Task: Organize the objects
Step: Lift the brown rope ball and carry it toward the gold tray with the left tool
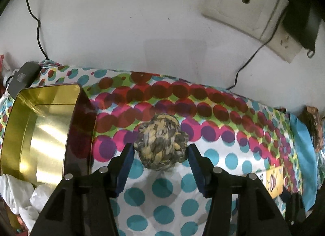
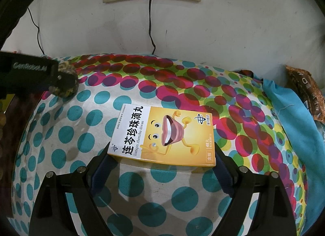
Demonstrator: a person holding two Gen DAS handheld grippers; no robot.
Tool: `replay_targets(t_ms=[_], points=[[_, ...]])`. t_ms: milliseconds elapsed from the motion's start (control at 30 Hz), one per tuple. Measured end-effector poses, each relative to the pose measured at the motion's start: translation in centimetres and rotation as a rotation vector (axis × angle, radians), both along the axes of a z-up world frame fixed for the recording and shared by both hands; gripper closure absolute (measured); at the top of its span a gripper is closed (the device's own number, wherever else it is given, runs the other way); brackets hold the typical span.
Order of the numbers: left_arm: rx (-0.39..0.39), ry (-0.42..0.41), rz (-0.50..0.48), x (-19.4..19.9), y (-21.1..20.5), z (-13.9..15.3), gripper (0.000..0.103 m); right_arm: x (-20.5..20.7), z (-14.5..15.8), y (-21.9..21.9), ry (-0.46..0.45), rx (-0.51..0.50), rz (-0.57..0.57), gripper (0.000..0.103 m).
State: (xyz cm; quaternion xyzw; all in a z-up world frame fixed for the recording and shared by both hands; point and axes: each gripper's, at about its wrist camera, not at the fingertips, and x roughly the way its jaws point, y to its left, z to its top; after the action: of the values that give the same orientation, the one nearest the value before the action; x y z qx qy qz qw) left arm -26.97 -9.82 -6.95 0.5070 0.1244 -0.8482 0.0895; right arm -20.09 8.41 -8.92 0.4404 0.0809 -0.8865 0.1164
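Left hand-held gripper (image 1: 160,149) pinches knotted, woven rope ball (image 1: 161,141).

My left gripper (image 2: 61,77) covers half the rope ball (image 2: 68,87) in the right view. Tin (image 1: 40,134) left of my jaws: near corner hidden behind white cloth (image 1: 18,193). Medicine box (image 2: 164,136) hides my right fingertips (image 2: 220,160). Brown packet (image 2: 306,92) far right is cut off, its print unreadable.
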Motion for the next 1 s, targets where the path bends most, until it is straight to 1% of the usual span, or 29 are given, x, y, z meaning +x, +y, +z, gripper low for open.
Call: replay_targets(t_ms=[133,267,367,500,600,733,833,867,933,1000], points=[[0.018,-0.016,0.014,-1.2,-0.2,0.0,0.047,0.2,0.0,-0.2,0.000,0.000,0.001,0.016],[0.013,-0.016,0.035,-2.2,-0.4,0.0,0.043,0.2,0.0,-0.2,0.000,-0.001,0.002,0.016],[0.025,-0.032,0.048,-3.1,-0.7,-0.3,0.039,0.3,0.1,-0.2,-0.001,-0.002,0.002,0.016],[0.034,-0.042,0.066,-4.2,-1.1,-0.8,0.036,0.5,0.1,-0.4,0.000,-0.002,0.005,0.016],[0.018,-0.043,0.063,-4.8,-1.2,-1.0,0.035,0.6,0.1,-0.4,-0.001,-0.004,0.006,0.016],[0.019,-0.047,0.062,-5.2,-1.2,-1.6,0.035,1.0,0.3,-0.9,-0.001,-0.003,0.008,0.016],[-0.004,-0.013,0.058,-5.1,-0.9,-1.5,0.035,1.0,0.3,-0.9,-0.001,-0.003,0.008,0.016],[-0.010,0.005,0.049,-5.0,-0.8,-1.4,0.036,1.2,0.3,-1.0,0.000,-0.002,0.008,0.016],[-0.016,0.032,0.031,-4.9,-0.5,-1.2,0.049,1.1,0.3,-0.8,-0.002,-0.004,0.008,0.016],[-0.028,0.029,0.031,-4.9,-0.3,-1.2,0.050,1.0,0.3,-0.7,-0.002,-0.003,0.008,0.016]])
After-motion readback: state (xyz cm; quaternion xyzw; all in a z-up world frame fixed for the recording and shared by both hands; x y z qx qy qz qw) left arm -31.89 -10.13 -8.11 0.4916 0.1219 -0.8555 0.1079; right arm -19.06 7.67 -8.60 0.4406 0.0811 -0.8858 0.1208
